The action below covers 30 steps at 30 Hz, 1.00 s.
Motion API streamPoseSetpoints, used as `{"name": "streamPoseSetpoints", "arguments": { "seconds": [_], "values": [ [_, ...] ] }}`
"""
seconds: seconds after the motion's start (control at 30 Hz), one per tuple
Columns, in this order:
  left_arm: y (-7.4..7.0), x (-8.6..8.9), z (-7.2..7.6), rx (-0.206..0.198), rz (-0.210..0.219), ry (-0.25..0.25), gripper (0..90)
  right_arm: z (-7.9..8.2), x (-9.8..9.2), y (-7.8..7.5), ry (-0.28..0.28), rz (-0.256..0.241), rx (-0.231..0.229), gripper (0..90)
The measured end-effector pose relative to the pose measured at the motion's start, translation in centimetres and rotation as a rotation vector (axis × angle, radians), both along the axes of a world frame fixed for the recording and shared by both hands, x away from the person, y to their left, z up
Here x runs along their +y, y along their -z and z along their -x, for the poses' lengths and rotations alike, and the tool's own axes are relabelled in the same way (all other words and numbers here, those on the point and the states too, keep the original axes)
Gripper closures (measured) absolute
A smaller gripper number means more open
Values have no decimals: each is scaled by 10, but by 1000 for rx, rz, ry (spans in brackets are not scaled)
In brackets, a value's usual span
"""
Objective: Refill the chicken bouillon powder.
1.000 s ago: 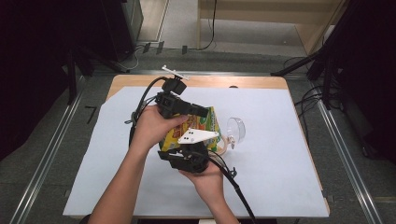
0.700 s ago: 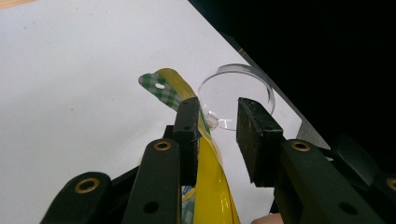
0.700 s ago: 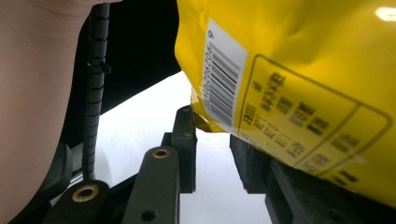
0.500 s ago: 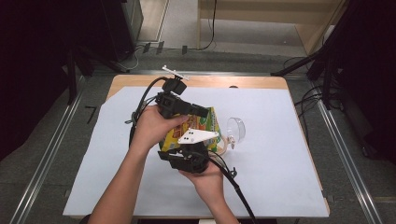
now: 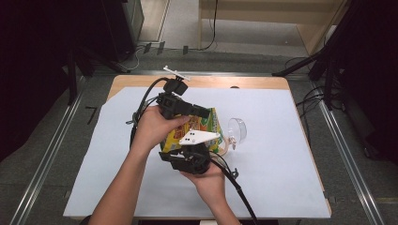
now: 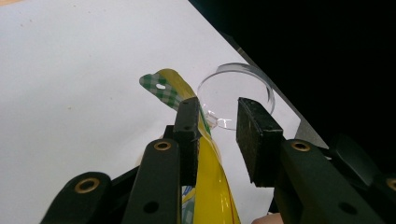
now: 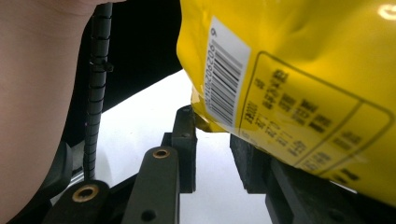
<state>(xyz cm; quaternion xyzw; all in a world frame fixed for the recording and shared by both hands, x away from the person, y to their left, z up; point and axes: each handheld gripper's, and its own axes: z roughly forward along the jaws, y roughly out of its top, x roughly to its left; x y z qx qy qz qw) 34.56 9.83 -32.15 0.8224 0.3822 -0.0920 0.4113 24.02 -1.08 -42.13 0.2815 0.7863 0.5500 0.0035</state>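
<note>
A yellow snack bag [image 5: 210,123] with a green checked top sits mid-table between my two grippers. The left gripper [image 5: 206,114] comes in from the left. In the left gripper view its jaws [image 6: 217,109] stand apart, with the bag [image 6: 211,186] running up along the inner face of the left jaw. The right gripper [image 5: 201,140] reaches up from below under its grey plate. In the right gripper view its jaws [image 7: 212,135] are apart, and the bag's barcode corner [image 7: 229,79] hangs over the gap and hides the right jaw's tip. A clear round plastic cup [image 5: 239,129] [image 6: 233,88] lies just right of the bag.
A white paper sheet [image 5: 281,164] covers most of the wooden table [image 5: 141,82]. Black cables trail from both grippers, one [image 5: 239,192] toward the front edge. Metal rails [image 5: 47,159] run along the floor on both sides.
</note>
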Motion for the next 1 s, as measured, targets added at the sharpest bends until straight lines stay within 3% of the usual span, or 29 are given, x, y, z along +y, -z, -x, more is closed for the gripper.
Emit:
{"name": "streamPoseSetpoints", "arguments": {
  "seconds": [0.37, 1.0],
  "values": [
    [0, -2, 0, -17, -1, 7, 705, 0, -2, 0, 9, 5, -1, 730],
    [3, -4, 0, -13, 0, 12, 712, -1, -4, 5, 12, 3, 3, 731]
  ]
}}
